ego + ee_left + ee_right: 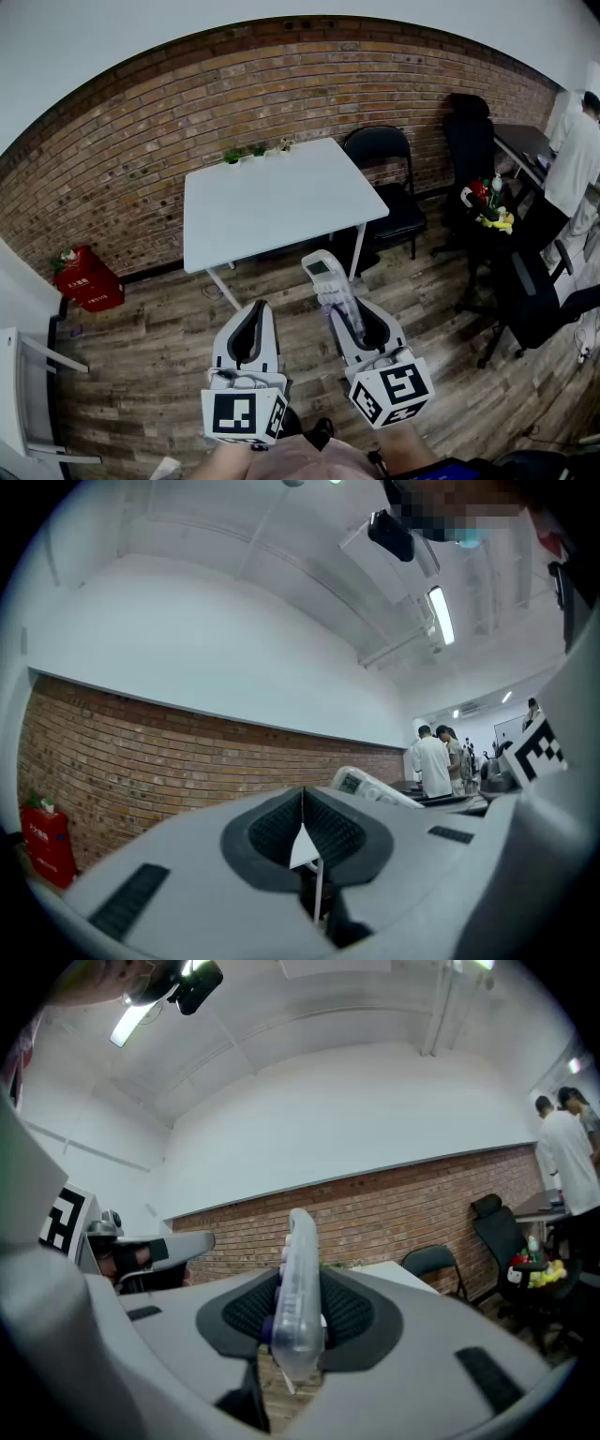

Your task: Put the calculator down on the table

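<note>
- Brick wall (141,141) ran across the back of the room, with plank floor (141,356) spread out below it.
- The white counter (272,202) stood against that wall, top bare apart from a few small green plants (246,153) on its far edge.
- A black folding chair (384,155) sat at the counter's right side, and a person in white (577,155) stood well off to the right by a dark desk.
- The right tongs (300,1312) were out in front and held level, and they had it! The padded jaws were clamped on the calculator (298,1288), one pad on each side.
- The left tongs (302,832) were level too, just beside the right pair, with the jaws pressed together and nothing between them.
- The calculator was up in the air over the floor, short of the counter's near edge, not on the top.
- Its long axis ran straight out along the right tongs, away from the person and toward the counter and wall.
- The display end was the far end, sticking well out past the jaw tips, while the near end was buried between the pads.
- In the right gripper view it stood on edge, a thin clear-cased profile, with purple keys showing on its left side.
</note>
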